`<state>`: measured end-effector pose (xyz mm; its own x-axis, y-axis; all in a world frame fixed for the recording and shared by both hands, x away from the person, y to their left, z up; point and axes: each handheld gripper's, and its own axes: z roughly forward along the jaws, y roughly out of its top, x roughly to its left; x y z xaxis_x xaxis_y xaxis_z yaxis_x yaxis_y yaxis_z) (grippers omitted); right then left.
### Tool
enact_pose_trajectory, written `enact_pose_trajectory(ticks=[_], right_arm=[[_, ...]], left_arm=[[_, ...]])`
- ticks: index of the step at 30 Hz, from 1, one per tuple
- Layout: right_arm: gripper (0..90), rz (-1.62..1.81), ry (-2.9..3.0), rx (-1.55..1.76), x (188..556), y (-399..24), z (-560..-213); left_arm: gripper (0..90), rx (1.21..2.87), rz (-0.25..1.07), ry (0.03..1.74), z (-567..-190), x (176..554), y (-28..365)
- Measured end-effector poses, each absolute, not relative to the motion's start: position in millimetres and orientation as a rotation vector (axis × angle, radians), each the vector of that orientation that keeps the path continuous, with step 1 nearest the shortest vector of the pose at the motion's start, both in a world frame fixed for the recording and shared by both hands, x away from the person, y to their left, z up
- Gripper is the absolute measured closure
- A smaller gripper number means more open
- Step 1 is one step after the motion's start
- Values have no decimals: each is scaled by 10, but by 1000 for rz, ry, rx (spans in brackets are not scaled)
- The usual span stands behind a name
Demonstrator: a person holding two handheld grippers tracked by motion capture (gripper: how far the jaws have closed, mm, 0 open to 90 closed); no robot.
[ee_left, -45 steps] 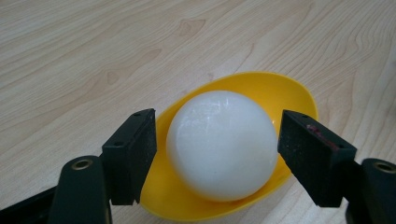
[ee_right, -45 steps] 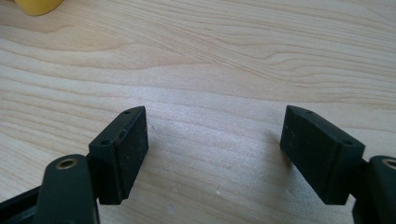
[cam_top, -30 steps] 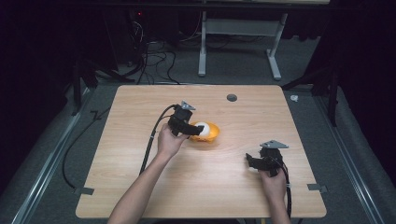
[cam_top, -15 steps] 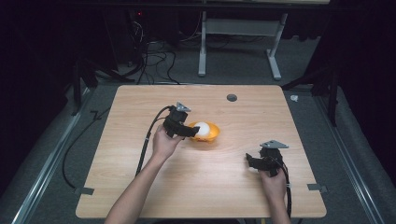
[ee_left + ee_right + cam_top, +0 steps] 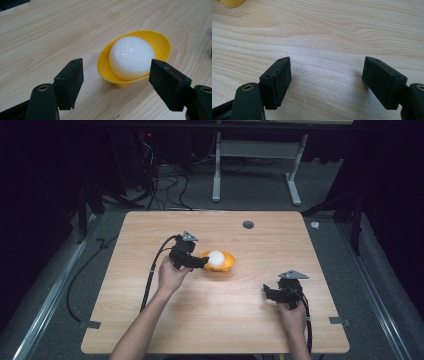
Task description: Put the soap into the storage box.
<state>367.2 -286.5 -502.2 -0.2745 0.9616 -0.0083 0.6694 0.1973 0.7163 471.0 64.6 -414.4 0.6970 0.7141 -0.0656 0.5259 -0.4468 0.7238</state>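
Observation:
A white ball (image 5: 216, 258) (image 5: 132, 60) rests in a small yellow bowl (image 5: 220, 267) (image 5: 160, 42) near the middle of the wooden table (image 5: 150, 320). My left gripper (image 5: 202, 262) (image 5: 117, 75) is open just short of the bowl, its jaws apart on either side of the near rim without touching it. My right gripper (image 5: 266, 291) (image 5: 327, 75) is open low over bare wood at the front right, with nothing between its jaws. A sliver of the yellow bowl (image 5: 232, 3) shows at the top left of the right gripper view.
A dark round grommet (image 5: 248, 224) sits near the table's far edge. Cables trail from both grippers over the table's near side. Metal desk legs (image 5: 216, 170) and floor cables lie beyond the far edge.
My left gripper has drawn back a little to the left, away from the ball in the bowl. The right gripper has not moved.

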Motion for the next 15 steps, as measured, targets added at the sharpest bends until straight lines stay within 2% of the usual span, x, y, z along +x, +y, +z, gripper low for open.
enact_pose_trajectory(ticks=[15], right_arm=[[242,845,2019,1518,3671,-2864,-5022]], left_arm=[[276,2139,316,951,-4127,4622,792]])
